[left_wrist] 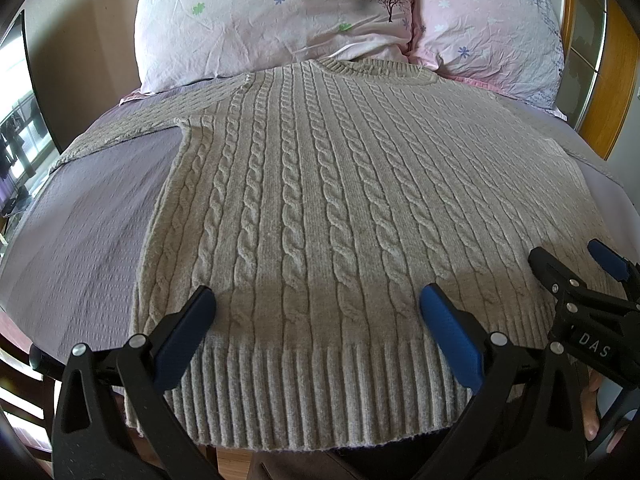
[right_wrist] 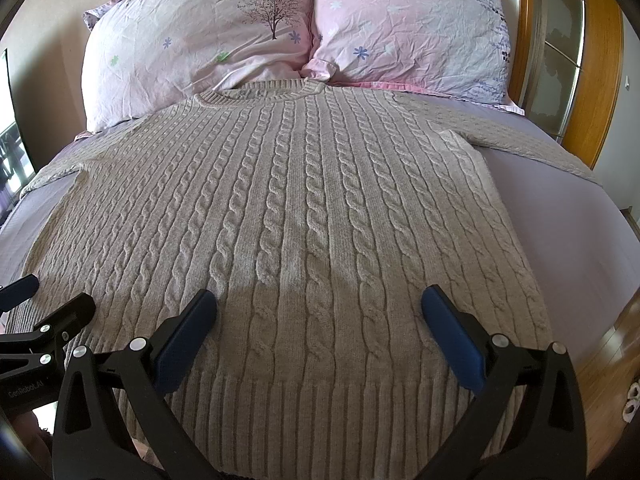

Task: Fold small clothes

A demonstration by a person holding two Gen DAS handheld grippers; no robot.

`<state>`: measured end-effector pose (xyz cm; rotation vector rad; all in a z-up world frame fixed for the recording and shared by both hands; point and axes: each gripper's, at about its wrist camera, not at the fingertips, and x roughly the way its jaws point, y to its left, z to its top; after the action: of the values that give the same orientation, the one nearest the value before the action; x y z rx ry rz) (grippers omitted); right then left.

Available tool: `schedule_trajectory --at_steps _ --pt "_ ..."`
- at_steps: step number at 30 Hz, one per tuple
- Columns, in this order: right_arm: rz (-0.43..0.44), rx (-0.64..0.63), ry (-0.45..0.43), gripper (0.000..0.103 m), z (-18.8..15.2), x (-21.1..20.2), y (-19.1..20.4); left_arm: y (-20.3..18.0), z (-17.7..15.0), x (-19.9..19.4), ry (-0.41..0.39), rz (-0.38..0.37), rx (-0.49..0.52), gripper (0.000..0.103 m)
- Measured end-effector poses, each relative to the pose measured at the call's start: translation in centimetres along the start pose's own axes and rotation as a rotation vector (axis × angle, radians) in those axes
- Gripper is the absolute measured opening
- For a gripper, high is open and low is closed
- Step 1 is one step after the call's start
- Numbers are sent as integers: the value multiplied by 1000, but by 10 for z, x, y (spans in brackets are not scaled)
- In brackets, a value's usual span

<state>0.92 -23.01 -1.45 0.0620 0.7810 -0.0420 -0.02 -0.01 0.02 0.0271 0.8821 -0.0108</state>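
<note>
Left wrist: sweater [left_wrist: 320, 200] flat on bed [left_wrist: 80, 240], grey cable knit, ribbed hem nearest; right sleeve cut off. Left gripper [left_wrist: 318, 320] wide open above hem, blue pads.

Right wrist: right gripper [right_wrist: 320, 320] wide open over hem; collar touches pillows [right_wrist: 200, 40]. Left sleeve mostly hidden.

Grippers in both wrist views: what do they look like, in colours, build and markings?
The left gripper and right gripper match: black plastic frames, silver rivets, blue finger pads. White lettering reads "DAS" on the right one, "GenRobot.AI" on the left. No cables visible.
</note>
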Motion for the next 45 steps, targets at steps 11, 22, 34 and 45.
schedule_trajectory --at_steps 11,22,34,45 --pt "0 0 0 102 0 0 0 0 0 0 -1 0 0 101" --pt "-1 0 1 102 0 1 0 0 0 0 -2 0 0 101" --pt "-1 -1 1 102 0 1 0 0 0 0 -3 0 0 101" --pt "5 -12 1 102 0 2 3 0 0 0 -6 1 2 101"
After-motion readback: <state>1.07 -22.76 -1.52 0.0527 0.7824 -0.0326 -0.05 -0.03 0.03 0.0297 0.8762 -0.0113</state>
